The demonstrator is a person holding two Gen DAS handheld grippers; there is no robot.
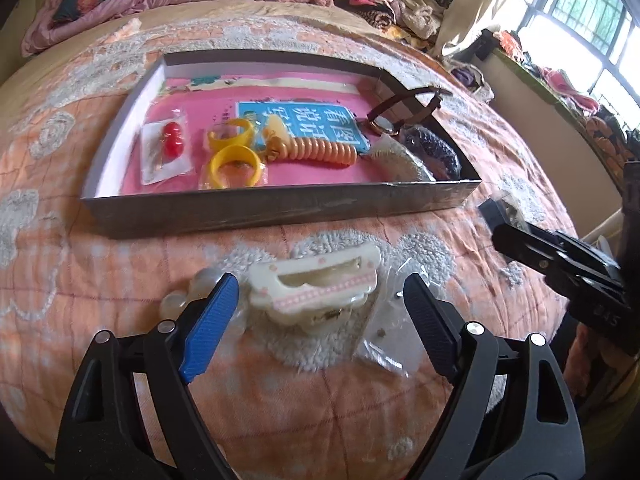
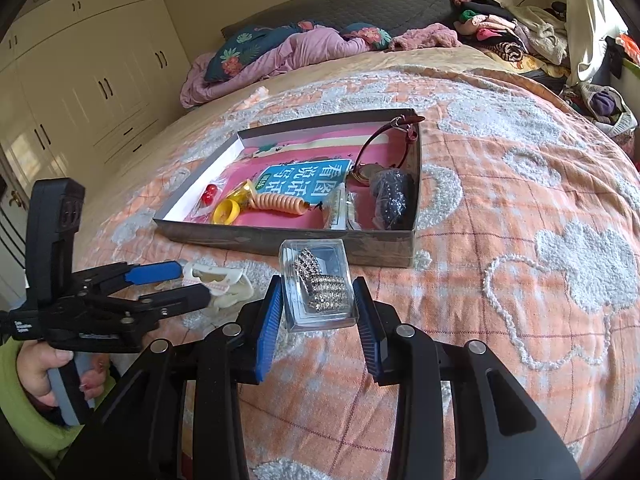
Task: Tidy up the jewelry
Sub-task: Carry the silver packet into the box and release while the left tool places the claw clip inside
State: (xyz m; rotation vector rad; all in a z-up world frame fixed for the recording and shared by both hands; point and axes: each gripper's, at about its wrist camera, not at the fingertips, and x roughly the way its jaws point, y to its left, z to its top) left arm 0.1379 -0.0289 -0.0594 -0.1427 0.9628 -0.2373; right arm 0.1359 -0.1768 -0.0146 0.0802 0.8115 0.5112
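Black two-finger left gripper (image 1: pixel 320 300) with blue pads is standing wide, its jaws spread on both sides of a cream plastic hair claw clip with a pink dotted band (image 1: pixel 316 286), not pressing it. This clip is lying on the orange quilted bedspread with white fluffy clouds (image 2: pixel 500 208), its long axis running left to right in the left wrist view, just in front of the box. A person's hand (image 2: pixel 44 372) in a green sleeve is gripping the handle.

Behind, the shallow grey cardboard box (image 1: pixel 280 208) is sitting with a pink book (image 1: pixel 288 98) as floor; its blue label is carrying Chinese characters, upside down, which I cannot read surely. Inside are lying yellow plastic rings (image 1: pixel 234 160), an orange spiral cord (image 1: pixel 324 150), red beads in a packet (image 1: pixel 173 140) and a brown-strapped watch (image 1: pixel 384 122).

Right gripper (image 2: pixel 316 300) is clenching a small clear plastic case with a rhinestone brooch (image 2: pixel 318 284), the case pointing away toward the box.
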